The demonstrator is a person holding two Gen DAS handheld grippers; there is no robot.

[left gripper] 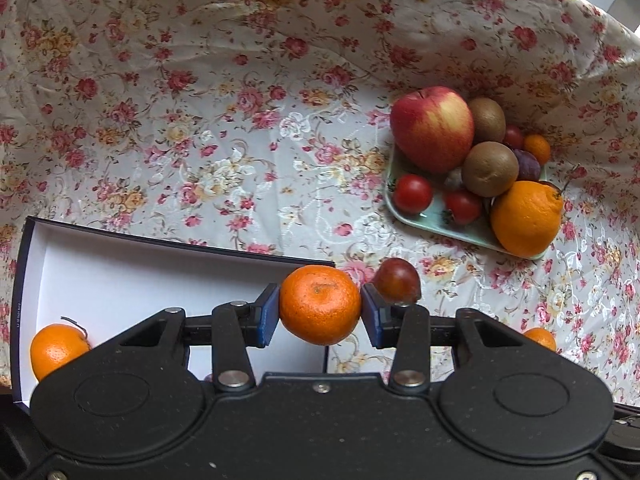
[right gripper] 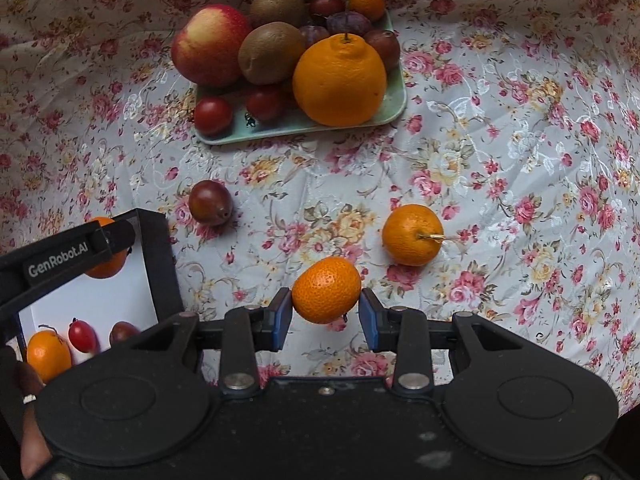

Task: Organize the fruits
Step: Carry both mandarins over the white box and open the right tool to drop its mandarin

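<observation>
My left gripper (left gripper: pixel 320 308) is shut on a mandarin (left gripper: pixel 320 304), held over the right end of a white-lined dark box (left gripper: pixel 120 264). Another mandarin (left gripper: pixel 56 350) lies in the box. In the right wrist view the box (right gripper: pixel 160 264) also holds a red tomato (right gripper: pixel 82 336) and a dark plum (right gripper: pixel 122 332). My right gripper (right gripper: pixel 325 312) is shut on a small mandarin (right gripper: pixel 326 290) just above the floral cloth. Loose on the cloth lie a stemmed mandarin (right gripper: pixel 412 236) and a dark plum (right gripper: pixel 210 202).
A pale green tray (right gripper: pixel 396 108) at the back carries an apple (right gripper: pixel 210 44), kiwis, tomatoes, plums and a large orange (right gripper: pixel 340 80). A hand (right gripper: pixel 28 400) shows at the lower left. The floral cloth rises in folds behind the tray.
</observation>
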